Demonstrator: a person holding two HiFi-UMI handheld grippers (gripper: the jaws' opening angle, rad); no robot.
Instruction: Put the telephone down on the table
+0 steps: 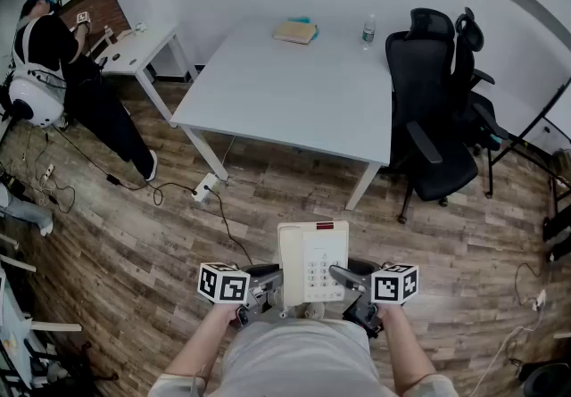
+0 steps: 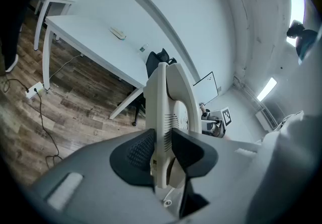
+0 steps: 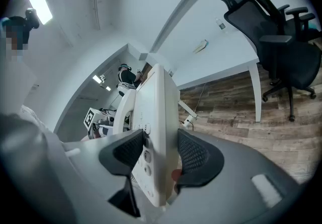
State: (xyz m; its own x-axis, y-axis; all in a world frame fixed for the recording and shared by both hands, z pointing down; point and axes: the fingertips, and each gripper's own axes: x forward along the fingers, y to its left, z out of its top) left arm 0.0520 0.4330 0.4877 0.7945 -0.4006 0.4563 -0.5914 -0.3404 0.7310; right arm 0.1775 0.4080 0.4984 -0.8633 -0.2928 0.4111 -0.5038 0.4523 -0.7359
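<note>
Carry position, telephone and table. The telephone (image 1: 312, 263) hangs low and centred, close against my body, keypad face up, its long axis pointing away from me toward the table (image 1: 268, 105). The left gripper (image 2: 162, 150) is clamped on the telephone's left long edge and the right gripper (image 3: 157, 153) on its right long edge. In each gripper view the ribbed pads press on both faces of the cream body, so the load is shared and neither hand is nearer the goal. The table lies straight ahead and well apart, across wooden floor (image 1: 294, 199) where a power strip (image 1: 204, 187) and its cable trail near the table's left leg. The tabletop is broad and mostly bare; a flat book-like thing (image 1: 295, 31) and a bottle (image 1: 368, 28) sit at the far side, and black office chairs (image 1: 437, 128) stand off its right end. I judge the near middle of the tabletop the roomiest landing spot, back from the front edge.
</note>
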